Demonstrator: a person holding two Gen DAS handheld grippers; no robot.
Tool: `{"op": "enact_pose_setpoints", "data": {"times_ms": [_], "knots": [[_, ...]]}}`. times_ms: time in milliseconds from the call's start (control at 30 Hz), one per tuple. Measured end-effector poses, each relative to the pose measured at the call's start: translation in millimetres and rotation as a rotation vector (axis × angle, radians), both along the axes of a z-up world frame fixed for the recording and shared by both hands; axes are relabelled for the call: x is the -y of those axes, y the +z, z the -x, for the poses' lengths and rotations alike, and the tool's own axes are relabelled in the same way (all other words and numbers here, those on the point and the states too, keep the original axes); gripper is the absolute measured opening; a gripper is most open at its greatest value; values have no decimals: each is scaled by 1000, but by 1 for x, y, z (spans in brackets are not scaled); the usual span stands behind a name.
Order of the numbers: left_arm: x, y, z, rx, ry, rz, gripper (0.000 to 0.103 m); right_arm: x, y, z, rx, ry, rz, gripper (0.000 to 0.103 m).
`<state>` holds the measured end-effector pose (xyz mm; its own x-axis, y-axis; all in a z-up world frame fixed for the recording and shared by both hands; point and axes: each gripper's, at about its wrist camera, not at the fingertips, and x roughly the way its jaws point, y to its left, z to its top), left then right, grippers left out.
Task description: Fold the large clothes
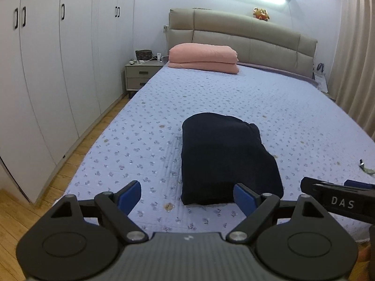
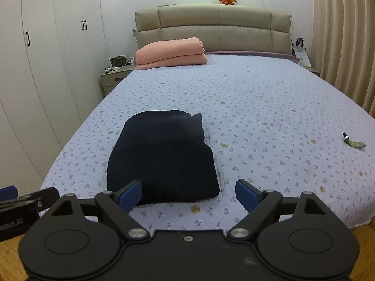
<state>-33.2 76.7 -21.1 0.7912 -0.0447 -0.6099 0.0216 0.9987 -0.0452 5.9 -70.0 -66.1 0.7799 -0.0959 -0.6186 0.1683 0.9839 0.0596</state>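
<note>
A dark navy garment lies folded into a compact rectangle on the blue flowered bedspread, near the foot of the bed. It also shows in the right wrist view. My left gripper is open and empty, held just short of the garment's near edge. My right gripper is open and empty, at the garment's near right corner. The right gripper's side shows in the left wrist view. The left gripper's side shows in the right wrist view.
A folded pink quilt lies by the beige headboard. A small grey-green object lies on the bed's right side. A nightstand and white wardrobes stand left, curtains right. Wooden floor runs beside the bed.
</note>
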Motion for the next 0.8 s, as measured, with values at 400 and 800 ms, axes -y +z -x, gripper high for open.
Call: {"op": "enact_pose_setpoints", "data": {"times_ms": [400, 800], "knots": [[12, 0, 0, -21, -6, -27, 88, 15, 1, 6, 1, -17, -36, 103], [14, -1, -1, -24, -5, -48, 88, 18, 2, 8, 2, -12, -41, 103]]}}
